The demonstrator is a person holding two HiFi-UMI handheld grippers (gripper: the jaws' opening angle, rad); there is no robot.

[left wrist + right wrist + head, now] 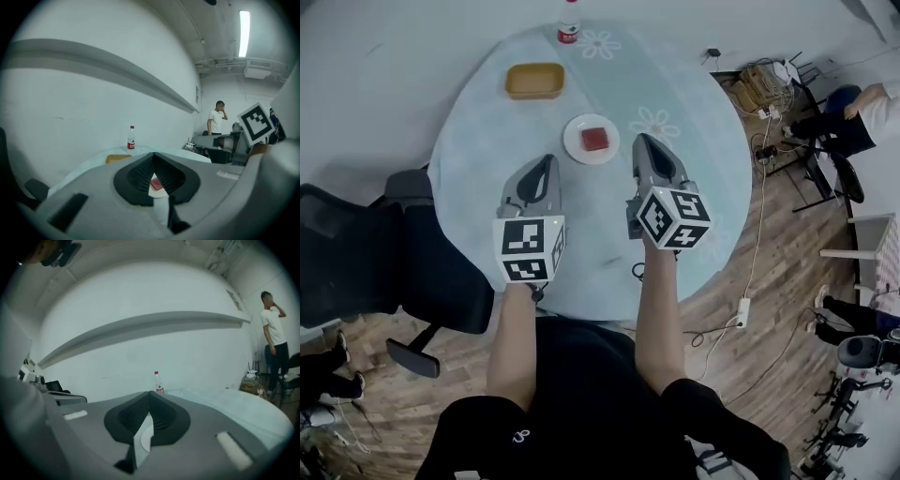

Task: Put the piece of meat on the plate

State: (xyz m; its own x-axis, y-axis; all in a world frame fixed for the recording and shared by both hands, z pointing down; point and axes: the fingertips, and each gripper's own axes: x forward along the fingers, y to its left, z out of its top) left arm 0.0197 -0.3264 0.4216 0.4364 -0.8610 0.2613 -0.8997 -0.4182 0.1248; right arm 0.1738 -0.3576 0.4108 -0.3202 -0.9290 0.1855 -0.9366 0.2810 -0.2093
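The red piece of meat (594,139) lies on the small white plate (572,131) near the middle of the round table (487,141). Both grippers hang above the table's near half, apart from the plate. My left gripper (549,159) is shut and holds nothing; its tips stand just left of and nearer than the plate. The right gripper (641,139) is shut and empty, its tips just right of the plate. In the left gripper view the meat (156,184) and plate (159,193) show through the gap behind the joined tips (153,154). The right gripper view shows its joined tips (150,393) and a sliver of plate (146,439).
A yellow dish (534,81) sits far left on the table, a bottle (569,28) at the far edge. A black chair (356,253) stands at the left. Cables and a power strip (742,312) lie on the wooden floor to the right. A person (274,333) stands off to the right.
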